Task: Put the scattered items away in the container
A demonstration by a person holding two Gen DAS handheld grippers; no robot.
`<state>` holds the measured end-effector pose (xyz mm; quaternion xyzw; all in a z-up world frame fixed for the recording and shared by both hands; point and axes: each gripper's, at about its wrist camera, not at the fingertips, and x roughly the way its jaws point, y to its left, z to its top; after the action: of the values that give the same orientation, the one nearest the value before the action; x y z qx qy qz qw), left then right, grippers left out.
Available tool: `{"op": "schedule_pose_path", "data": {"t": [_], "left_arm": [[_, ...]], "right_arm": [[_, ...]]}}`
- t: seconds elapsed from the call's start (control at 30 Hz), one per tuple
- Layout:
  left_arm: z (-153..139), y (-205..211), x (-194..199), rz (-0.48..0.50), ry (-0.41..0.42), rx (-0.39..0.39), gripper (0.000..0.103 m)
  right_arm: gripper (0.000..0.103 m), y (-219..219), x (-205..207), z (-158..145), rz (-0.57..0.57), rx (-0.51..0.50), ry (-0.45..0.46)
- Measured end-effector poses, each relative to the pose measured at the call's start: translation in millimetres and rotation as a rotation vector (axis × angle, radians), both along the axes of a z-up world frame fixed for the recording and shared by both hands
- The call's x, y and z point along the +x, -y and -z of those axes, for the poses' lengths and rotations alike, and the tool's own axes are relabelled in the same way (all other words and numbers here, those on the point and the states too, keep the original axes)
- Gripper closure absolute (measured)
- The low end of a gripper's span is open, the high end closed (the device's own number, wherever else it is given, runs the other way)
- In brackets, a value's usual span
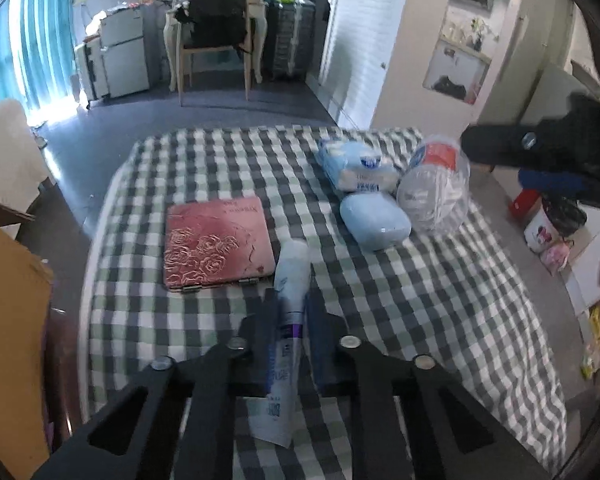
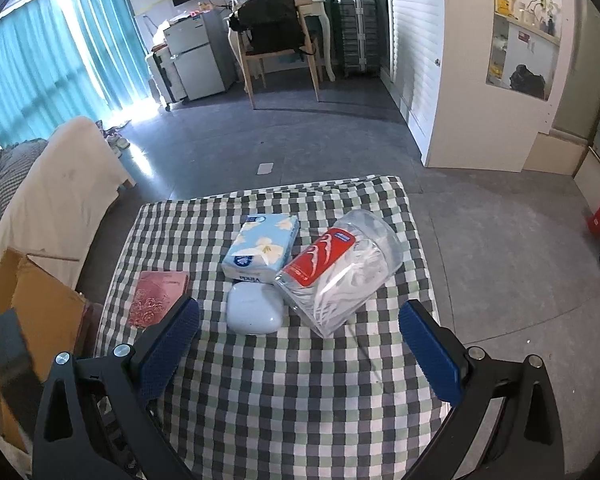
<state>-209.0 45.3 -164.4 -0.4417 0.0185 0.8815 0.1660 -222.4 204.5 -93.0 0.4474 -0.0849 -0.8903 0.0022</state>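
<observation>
My left gripper (image 1: 292, 304) is shut on a white and pale blue tube (image 1: 290, 280) with a purple band, low over the checked table. A pink rose-embossed case (image 1: 216, 248) lies just left of it and also shows in the right wrist view (image 2: 158, 298). A pale blue oval case (image 1: 374, 220) (image 2: 254, 308), a blue tissue pack (image 1: 356, 164) (image 2: 262, 250) and a clear tub with a red label (image 1: 436, 184) (image 2: 340, 270) lie further back. My right gripper (image 2: 300, 320) is open and empty, above the table in front of the tub and oval case.
A brown cardboard box (image 1: 8, 320) (image 2: 32, 312) stands at the table's left edge. The checked cloth (image 2: 284, 392) covers the whole table. A beige sofa (image 2: 56, 200) is to the left; floor lies beyond the far and right edges.
</observation>
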Motion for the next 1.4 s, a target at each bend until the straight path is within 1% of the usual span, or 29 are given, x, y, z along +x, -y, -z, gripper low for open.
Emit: {"op": "schedule_pose_path", "data": {"t": [0.1, 0.23, 0.4, 0.5, 0.63, 0.73, 0.8, 0.87, 1.0, 1.1, 1.13, 1.17, 1.2, 1.3, 1.4], "left_arm": [[-15.2, 12.9, 8.8, -0.027, -0.029, 0.010, 0.094], [-33.6, 31.2, 17.8, -0.065, -0.046, 0.040, 0.094], [-54.7, 57.6, 40.0, -0.125, -0.079, 0.060, 0.094], [-66.0, 72.7, 53.8, -0.156, -0.100, 0.066, 0.094], [-75.8, 89.4, 62.6, -0.186, -0.108, 0.075, 0.094], [-81.9, 98.1, 66.6, -0.208, -0.122, 0.081, 0.094], [-85.1, 103.4, 67.6, -0.221, -0.132, 0.078, 0.094], [-86.9, 109.3, 68.1, -0.231, -0.140, 0.079, 0.094], [-88.6, 117.5, 68.0, -0.255, -0.152, 0.066, 0.094], [-88.4, 123.8, 68.3, -0.269, -0.151, 0.069, 0.094], [-88.2, 126.3, 68.7, -0.273, -0.151, 0.072, 0.094], [-88.3, 127.6, 68.8, -0.275, -0.151, 0.076, 0.094], [-88.5, 128.7, 68.8, -0.276, -0.151, 0.079, 0.094], [-88.9, 129.8, 68.4, -0.275, -0.150, 0.085, 0.094], [-88.9, 130.4, 67.7, -0.274, -0.150, 0.090, 0.094]], "right_arm": [[0.003, 6.4, -2.5, -1.8, -0.019, 0.005, -0.007], [0.003, 22.3, -5.3, 0.2, -0.057, 0.010, -0.006], [0.003, 60.3, -13.5, 5.3, -0.149, 0.017, 0.004], [0.003, 84.3, -18.4, 12.8, -0.208, 0.009, 0.018], [0.003, 117.6, -28.5, 32.8, -0.285, 0.010, 0.048], [0.003, 136.6, -38.4, 50.1, -0.296, 0.015, 0.086], [0.005, 146.6, -43.1, 59.0, -0.291, 0.032, 0.101], [0.008, 151.5, -47.5, 65.8, -0.277, 0.049, 0.110], [0.010, 158.9, -57.8, 82.3, -0.247, 0.065, 0.143], [0.011, 163.2, -62.1, 85.1, -0.238, 0.097, 0.138], [0.014, 165.0, -63.3, 85.5, -0.234, 0.114, 0.135], [0.021, 166.1, -63.9, 85.1, -0.230, 0.131, 0.127], [0.025, 167.4, -63.0, 84.7, -0.229, 0.144, 0.120], [0.026, 169.4, -62.3, 84.0, -0.235, 0.157, 0.112], [0.027, 166.8, -61.2, 81.9, -0.234, 0.142, 0.106]]}}
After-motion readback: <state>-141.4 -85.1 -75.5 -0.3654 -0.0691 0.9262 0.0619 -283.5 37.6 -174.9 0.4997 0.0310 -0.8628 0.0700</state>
